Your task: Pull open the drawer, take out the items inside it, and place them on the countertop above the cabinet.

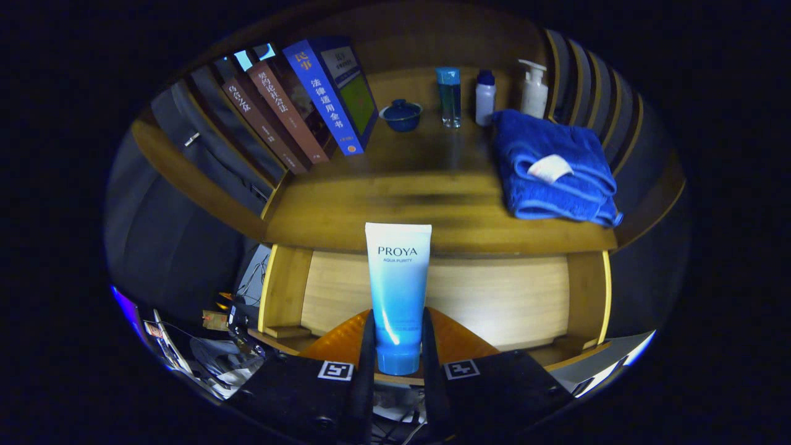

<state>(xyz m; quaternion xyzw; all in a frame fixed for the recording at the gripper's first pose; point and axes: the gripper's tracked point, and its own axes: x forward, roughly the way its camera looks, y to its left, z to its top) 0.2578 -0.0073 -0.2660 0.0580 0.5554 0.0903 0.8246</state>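
A blue-and-white cosmetic tube [397,290] stands upright, cap down, between my fingers, and the gripper [398,352] is shut on its lower part. Just beyond the tube lies the wooden countertop [432,210] of the cabinet. Below the countertop the drawer opening [494,296] shows a pale wooden inside. The tube hangs in front of the countertop's front edge, its top reaching about the height of that edge.
On the countertop: a folded blue towel [553,167] at the right, leaning books [315,102] at the left, a blue lidded bowl [400,115], a tall clear bottle [449,96], a small white bottle [485,97] and a pump bottle [533,89] along the back. Cables and clutter [216,358] lie left of the cabinet.
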